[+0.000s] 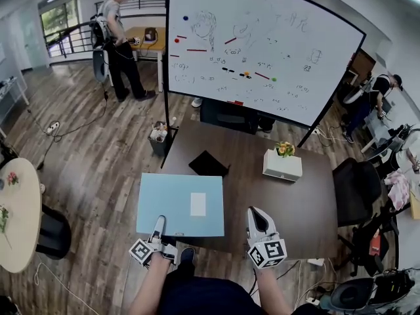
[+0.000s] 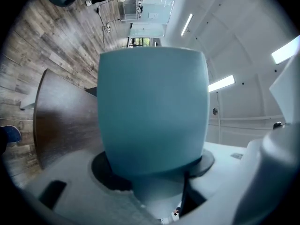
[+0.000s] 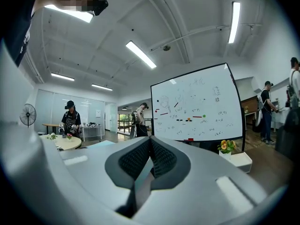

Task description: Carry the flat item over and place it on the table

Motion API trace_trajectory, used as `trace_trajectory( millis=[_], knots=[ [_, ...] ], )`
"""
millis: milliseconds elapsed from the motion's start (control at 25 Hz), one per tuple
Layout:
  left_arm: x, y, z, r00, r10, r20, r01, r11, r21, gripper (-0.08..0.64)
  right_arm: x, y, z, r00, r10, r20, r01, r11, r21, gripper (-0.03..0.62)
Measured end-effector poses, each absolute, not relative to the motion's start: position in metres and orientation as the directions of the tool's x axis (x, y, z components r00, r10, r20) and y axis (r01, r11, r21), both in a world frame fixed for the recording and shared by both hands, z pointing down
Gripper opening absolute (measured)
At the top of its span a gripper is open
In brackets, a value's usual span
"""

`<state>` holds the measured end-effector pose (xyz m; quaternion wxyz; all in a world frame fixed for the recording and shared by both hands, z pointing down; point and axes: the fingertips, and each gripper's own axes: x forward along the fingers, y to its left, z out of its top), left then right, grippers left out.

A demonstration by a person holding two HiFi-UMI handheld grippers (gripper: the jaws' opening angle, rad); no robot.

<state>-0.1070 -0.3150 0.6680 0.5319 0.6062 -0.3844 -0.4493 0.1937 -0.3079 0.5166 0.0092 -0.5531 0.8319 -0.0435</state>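
View from above: a person holds a gripper in each hand at the near edge of a dark brown counter (image 1: 308, 202). The left gripper (image 1: 158, 224) has its fingers (image 2: 104, 171) closed on the near edge of a light blue flat item (image 1: 174, 202), which lies level and bears a small white label (image 1: 198, 204). The flat item sits over the counter's near left corner, its left side reaching past the counter's edge above the wood floor (image 1: 98, 156); whether it touches the counter cannot be told. The right gripper (image 1: 257, 216) is just beside the flat item's right edge, with its fingers (image 3: 133, 161) pressed together and nothing between them. Farther back on the counter are a black flat object (image 1: 209, 164) and a white box with flowers (image 1: 282, 165). A whiteboard (image 1: 262, 51) stands behind.
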Motion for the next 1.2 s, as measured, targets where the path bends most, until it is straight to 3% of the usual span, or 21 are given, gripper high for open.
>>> trace_trajectory(
  millis=[400,840,1200],
  knots=[
    [-0.109,-0.390,0.716,0.318,-0.941,-0.111,0.010,-0.114,0.993,0.261,0.181,-0.335,0.539,-0.383,-0.920,0.082,-0.922,0.376,-0.096,-0.002],
    [-0.097,-0.426,0.798,0.368,-0.928,0.065,-0.036,0.056,0.998,0.261,0.170,-0.336,0.553,-0.403,-0.906,0.132,-0.915,0.393,-0.092,-0.002],
    [-0.102,-0.449,0.824,0.351,-0.934,0.065,-0.013,0.065,0.998,0.262,0.168,-0.346,0.560,-0.399,-0.904,0.154,-0.917,0.388,-0.095,-0.002]
  ],
)
